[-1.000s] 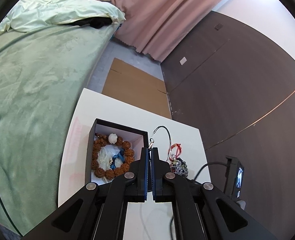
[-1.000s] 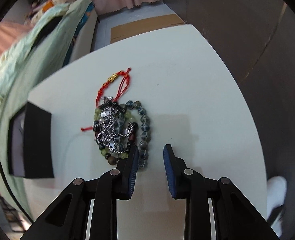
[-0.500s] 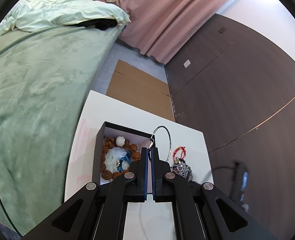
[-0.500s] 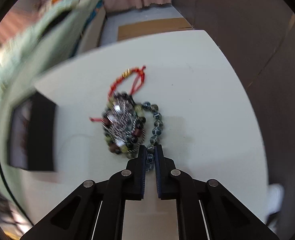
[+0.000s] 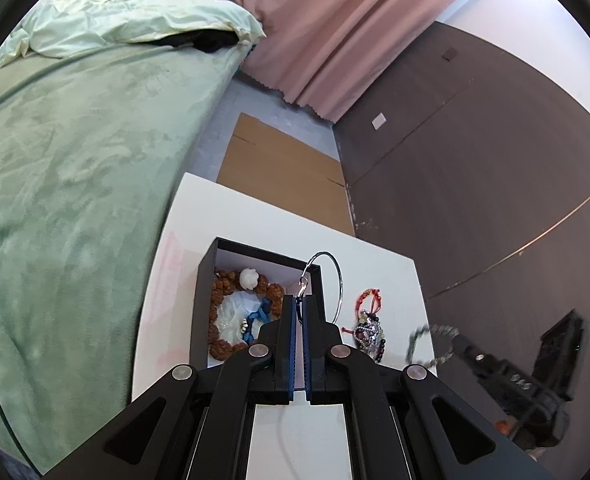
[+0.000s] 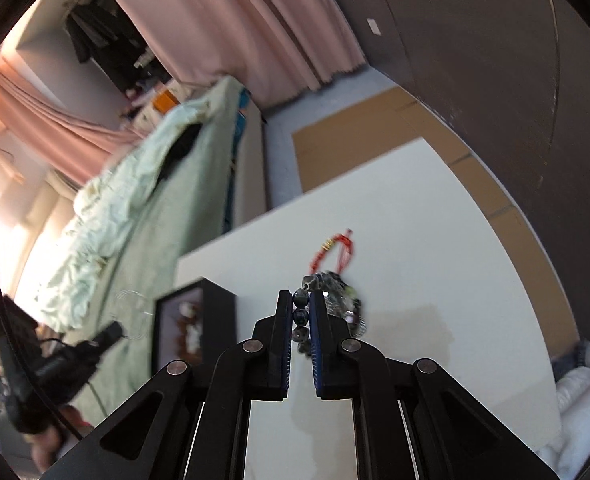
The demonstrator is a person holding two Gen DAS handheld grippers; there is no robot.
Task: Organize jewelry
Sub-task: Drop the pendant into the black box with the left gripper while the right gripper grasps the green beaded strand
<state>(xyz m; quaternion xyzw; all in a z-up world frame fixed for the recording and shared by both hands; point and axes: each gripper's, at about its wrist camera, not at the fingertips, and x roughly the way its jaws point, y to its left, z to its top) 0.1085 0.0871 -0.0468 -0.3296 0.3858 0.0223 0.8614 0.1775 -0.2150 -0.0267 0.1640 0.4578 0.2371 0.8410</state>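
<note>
My left gripper (image 5: 299,300) is shut on the clasp of a thin silver hoop (image 5: 337,276), held above the right wall of an open black box (image 5: 211,280). In the box lie a brown bead bracelet (image 5: 217,292) and a blue piece. My right gripper (image 6: 303,300) is shut on a dark blue-green bead bracelet (image 6: 299,316), lifted off the white table (image 6: 415,240). Just beyond its tips a pile of bracelets (image 6: 341,300) and a red cord bracelet (image 6: 331,252) stay on the table. In the left wrist view the right gripper (image 5: 455,340) hangs blurred to the right of that pile (image 5: 369,330).
A green-covered bed (image 5: 75,180) runs along the table's left side. Flat cardboard (image 5: 279,164) lies on the floor beyond the far edge, below a pink curtain (image 5: 335,32). A dark wall panel (image 5: 475,160) stands to the right. White cloth (image 6: 583,392) lies past the table's right corner.
My right gripper closed on the dark bead bracelet and rose with it, tilting up from the table. The left gripper kept its hold on the hoop and barely shifted.
</note>
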